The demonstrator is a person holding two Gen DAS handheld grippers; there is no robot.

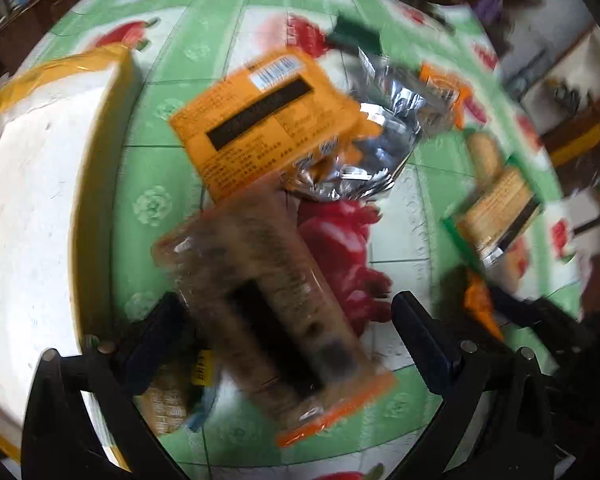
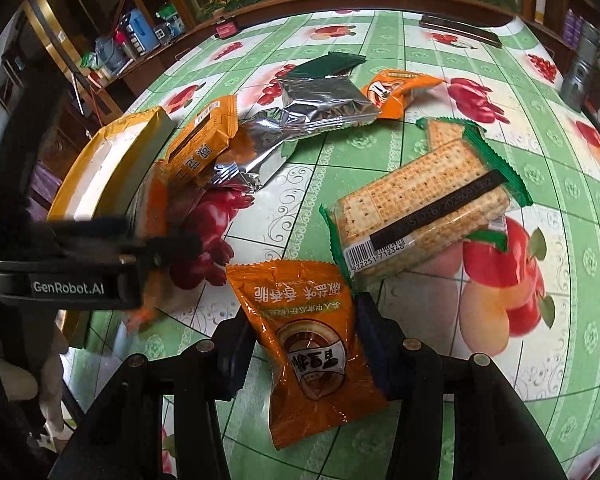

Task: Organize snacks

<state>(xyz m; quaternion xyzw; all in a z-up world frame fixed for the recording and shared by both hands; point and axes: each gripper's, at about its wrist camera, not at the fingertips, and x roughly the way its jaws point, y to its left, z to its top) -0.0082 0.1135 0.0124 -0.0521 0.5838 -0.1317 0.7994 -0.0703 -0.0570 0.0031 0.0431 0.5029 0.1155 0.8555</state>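
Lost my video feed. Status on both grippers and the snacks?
Right hand-held gripper shut on orange packet. Left hand-held gripper open around clear-wrapped biscuit pack, not gripping. More snacks on table. Nothing blocking.

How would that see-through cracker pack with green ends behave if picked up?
The cracker pack would probably stay stiff, since stacked square crackers fill it. Its glossy film looks slippery. The crackers likely break if squeezed hard.
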